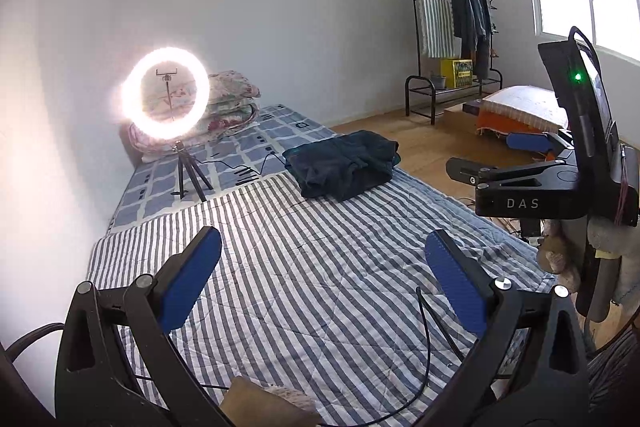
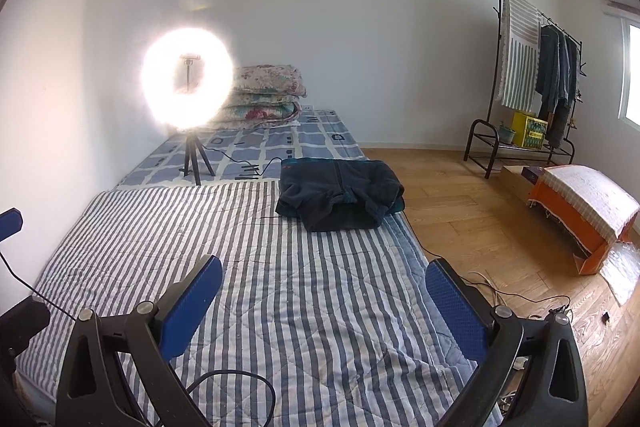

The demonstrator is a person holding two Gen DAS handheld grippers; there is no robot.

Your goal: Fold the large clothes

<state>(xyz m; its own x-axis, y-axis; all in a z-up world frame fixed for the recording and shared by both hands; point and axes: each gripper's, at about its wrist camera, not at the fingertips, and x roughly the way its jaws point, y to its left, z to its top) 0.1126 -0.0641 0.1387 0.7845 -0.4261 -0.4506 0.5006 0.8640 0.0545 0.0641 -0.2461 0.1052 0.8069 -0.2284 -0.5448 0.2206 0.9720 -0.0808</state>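
A dark navy garment lies folded in a compact pile on the striped quilt, near the bed's right edge. It also shows in the right wrist view. My left gripper is open and empty, held above the quilt well short of the garment. My right gripper is open and empty, also above the quilt on the near side of the garment. The right gripper's body shows at the right of the left wrist view.
A lit ring light on a small tripod stands on the bed at the back left, its cable running toward the garment. Folded floral quilts lie behind it. A clothes rack and an orange bench stand on the wooden floor right.
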